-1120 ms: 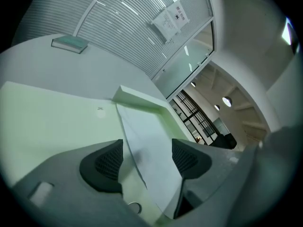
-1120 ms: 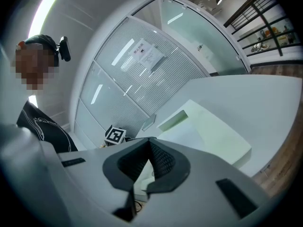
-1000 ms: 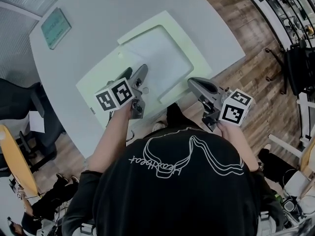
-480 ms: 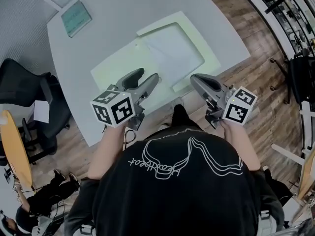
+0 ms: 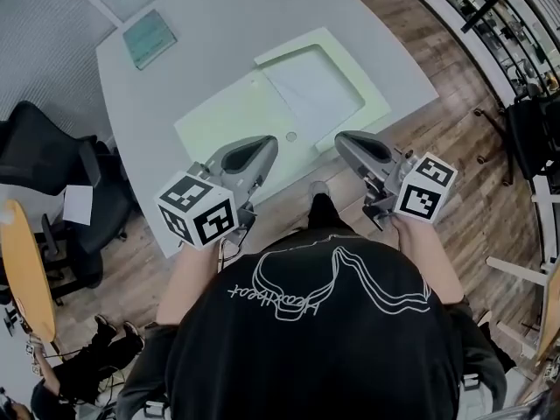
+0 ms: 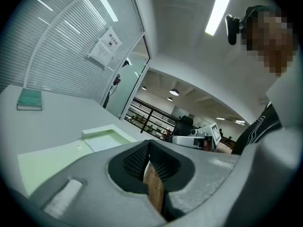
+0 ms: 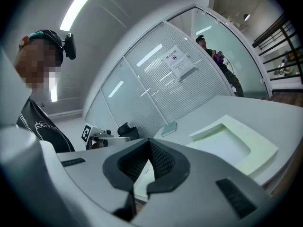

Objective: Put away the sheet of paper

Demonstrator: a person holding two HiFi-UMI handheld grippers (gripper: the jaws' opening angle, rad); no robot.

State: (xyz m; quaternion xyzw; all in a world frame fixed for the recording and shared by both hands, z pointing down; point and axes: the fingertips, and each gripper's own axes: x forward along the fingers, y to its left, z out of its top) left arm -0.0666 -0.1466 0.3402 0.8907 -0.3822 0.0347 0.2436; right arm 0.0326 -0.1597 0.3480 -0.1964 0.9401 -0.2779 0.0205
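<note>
On the tabletop (image 5: 201, 33), paper (image 5: 311, 90) lies flat in the folder (image 5: 223, 121), likely light and limp, best pinched at an edge; left tongs (image 5: 265, 145) and right tongs (image 5: 342, 140) closed, empty.

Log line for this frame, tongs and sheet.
left tongs shut, empty | right tongs shut, empty | sheet in green tray on table

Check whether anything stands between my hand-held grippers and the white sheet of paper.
Nothing visible does. The white sheet of paper lies in the recess of the pale green tray, beyond the right hand-held gripper; only bare tray surface fronts the left hand-held gripper.
</note>
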